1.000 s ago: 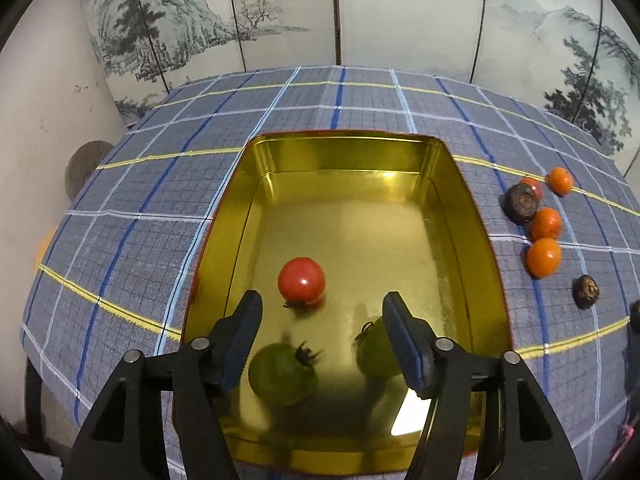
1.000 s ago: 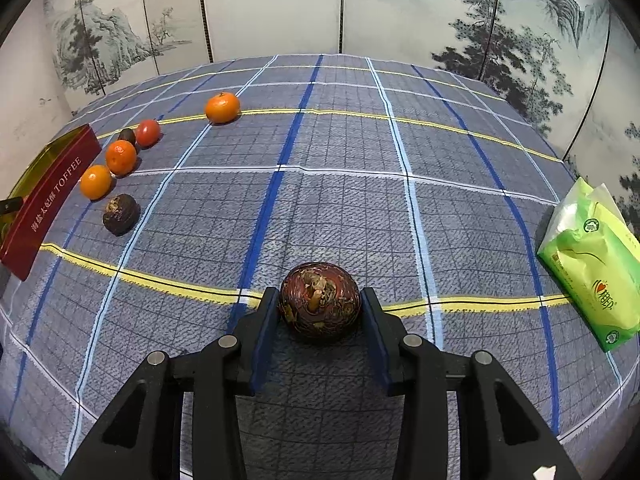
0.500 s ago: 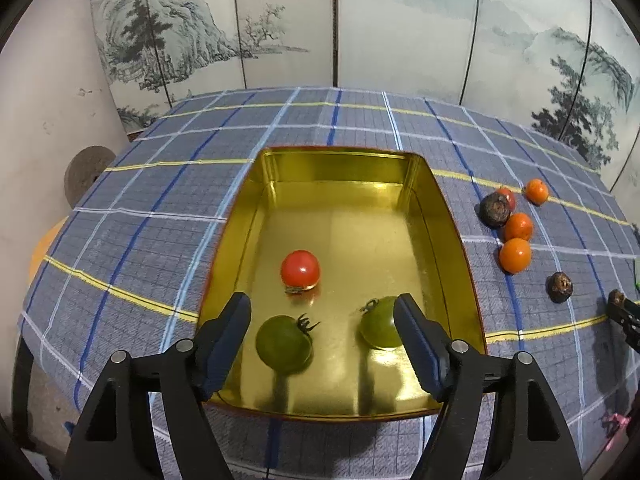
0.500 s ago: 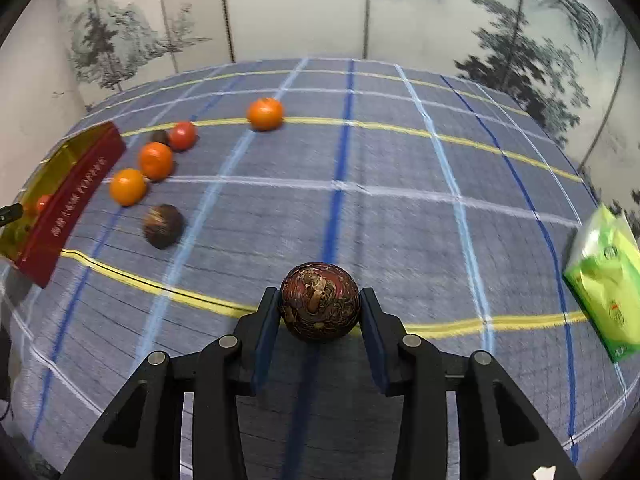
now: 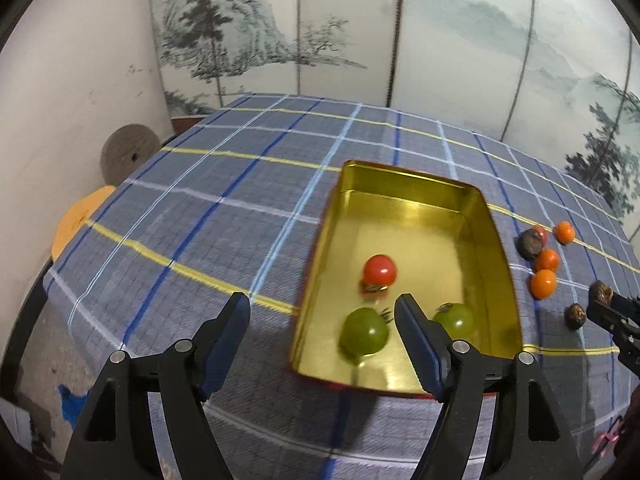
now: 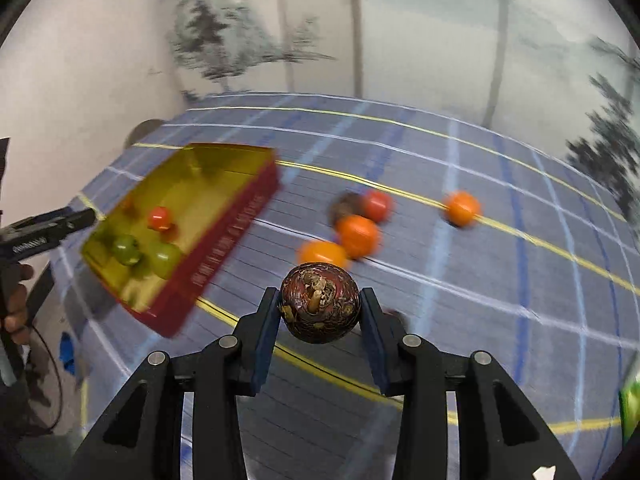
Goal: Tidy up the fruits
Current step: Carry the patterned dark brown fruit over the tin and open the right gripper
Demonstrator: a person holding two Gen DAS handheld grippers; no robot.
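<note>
Fruits are split: a red tomato [image 5: 379,270] and two green ones [image 5: 364,336] lie in your gold tin [image 5: 404,184]. Your right gripper [image 6: 319,312] has its jaws clamped on a dark brown fruit [image 6: 319,308] above the table [image 5: 192,216]; your left gripper [image 5: 322,326] hangs with jaws apart at the tin's near edge.

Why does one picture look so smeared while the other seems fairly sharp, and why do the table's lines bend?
Right wrist view: motion blur smears the tin, the oranges and the screen behind, while the dark fruit held in the right gripper stays crisp. Left wrist view: only mildly soft, with glare on the tin's gold floor. Both views: the fisheye lens curves the tablecloth lines.
</note>
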